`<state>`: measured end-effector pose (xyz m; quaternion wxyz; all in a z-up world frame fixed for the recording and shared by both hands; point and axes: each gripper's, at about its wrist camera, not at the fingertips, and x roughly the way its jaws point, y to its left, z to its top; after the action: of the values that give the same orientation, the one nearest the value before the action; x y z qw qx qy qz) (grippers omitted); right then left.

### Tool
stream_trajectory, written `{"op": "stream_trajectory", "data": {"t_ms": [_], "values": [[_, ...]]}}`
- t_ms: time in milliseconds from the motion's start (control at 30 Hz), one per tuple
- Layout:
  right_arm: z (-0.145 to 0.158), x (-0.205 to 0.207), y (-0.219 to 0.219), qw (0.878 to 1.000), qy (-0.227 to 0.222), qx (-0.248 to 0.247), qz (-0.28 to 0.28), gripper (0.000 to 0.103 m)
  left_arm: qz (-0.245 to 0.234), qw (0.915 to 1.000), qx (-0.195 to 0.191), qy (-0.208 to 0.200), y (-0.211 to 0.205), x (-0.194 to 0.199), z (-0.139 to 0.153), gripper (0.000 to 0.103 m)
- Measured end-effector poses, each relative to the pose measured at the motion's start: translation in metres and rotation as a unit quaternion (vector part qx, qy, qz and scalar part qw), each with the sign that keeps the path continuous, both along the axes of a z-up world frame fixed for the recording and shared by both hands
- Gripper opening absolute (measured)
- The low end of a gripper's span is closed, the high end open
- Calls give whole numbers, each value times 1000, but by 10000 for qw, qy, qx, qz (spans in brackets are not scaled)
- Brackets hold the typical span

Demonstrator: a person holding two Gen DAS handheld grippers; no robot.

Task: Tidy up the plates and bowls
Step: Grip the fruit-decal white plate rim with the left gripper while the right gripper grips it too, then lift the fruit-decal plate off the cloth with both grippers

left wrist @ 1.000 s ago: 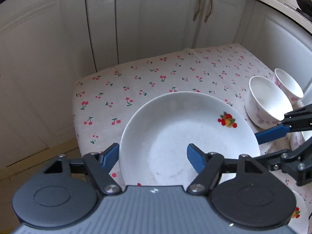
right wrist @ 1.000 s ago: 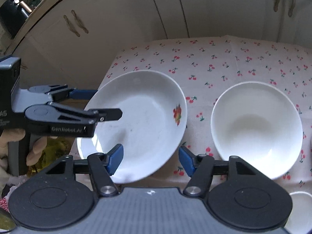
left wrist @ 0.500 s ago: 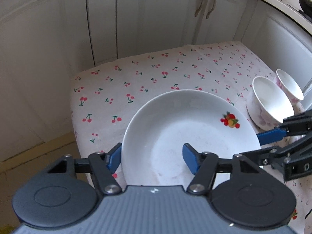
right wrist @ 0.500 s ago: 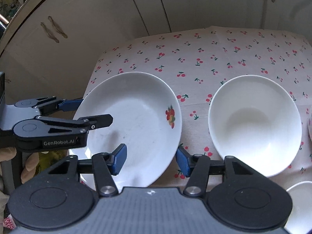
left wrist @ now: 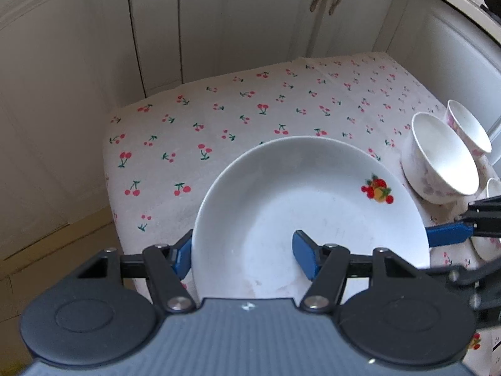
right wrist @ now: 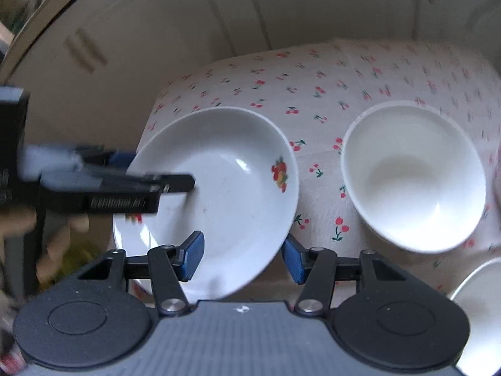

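Note:
A white deep plate with a fruit print (left wrist: 313, 206) sits between both grippers above the cherry-print tablecloth (left wrist: 250, 116). My left gripper (left wrist: 242, 255) is shut on its near rim, one pad under it and one inside. My right gripper (right wrist: 242, 255) straddles the plate's other rim (right wrist: 219, 181), its jaws still wide apart. In the right wrist view a second plate edge (right wrist: 128, 235) shows just beneath the held plate. A plain white bowl (right wrist: 413, 175) stands to its right.
Pink-flowered bowls (left wrist: 441, 159) (left wrist: 468, 128) stand tilted at the table's right side. Another white dish (right wrist: 482, 310) lies at the lower right of the right wrist view. White cabinet doors (left wrist: 238, 22) close in behind the table; its left edge drops to the floor (left wrist: 59, 244).
Both grippers and the plate have shifted slightly. The left gripper's jaws have narrowed on the rim. The right wrist view is now motion-blurred.

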<state>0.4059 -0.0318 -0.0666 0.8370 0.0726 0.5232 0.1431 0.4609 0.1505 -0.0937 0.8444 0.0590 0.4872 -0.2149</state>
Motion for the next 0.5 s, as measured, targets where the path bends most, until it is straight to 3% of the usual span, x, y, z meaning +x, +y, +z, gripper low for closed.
{"op": "stream_trajectory", "data": {"t_ms": [100, 300, 500], "values": [[-2, 3, -3, 10000, 45, 46, 72, 54, 25, 9999, -93, -103, 3, 0, 2, 66], [3, -14, 5, 9956, -354, -440, 754, 55, -90, 9996, -35, -274, 1, -5, 2, 69], [11, -26, -4, 9896, -424, -633, 1221, 57, 18, 9996, -63, -285, 8, -1, -2, 77]]}}
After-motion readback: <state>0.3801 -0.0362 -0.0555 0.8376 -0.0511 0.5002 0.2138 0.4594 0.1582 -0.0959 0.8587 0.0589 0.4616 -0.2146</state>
